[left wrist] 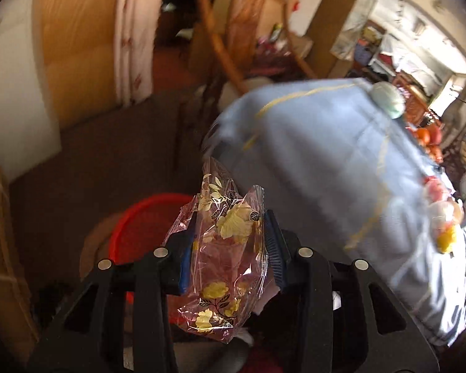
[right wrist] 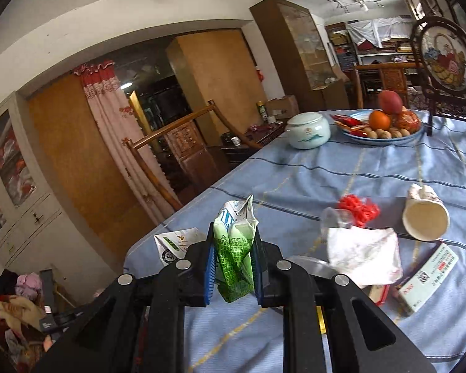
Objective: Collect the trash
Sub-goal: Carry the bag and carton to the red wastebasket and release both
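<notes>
Gripping wrapper [left wrist: 225,248] above red bin [left wrist: 146,227], fruit on plate [right wrist: 385,140]

This is a lived-in home, a dining room opening onto further rooms. The worktop [right wrist: 326,168] wears a blue striped tablecloth and carries a plate of fruit [right wrist: 383,124], a lidded ceramic jar [right wrist: 309,130] and a round embroidered screen on a dark stand [right wrist: 445,59]. A carved wooden armchair [right wrist: 183,143] stands beside it. A red-and-white floral curtain [right wrist: 108,118] hangs in a wood-panelled doorway, and crowded bookshelves [right wrist: 379,49] fill the back room under a ceiling strip light.
</notes>
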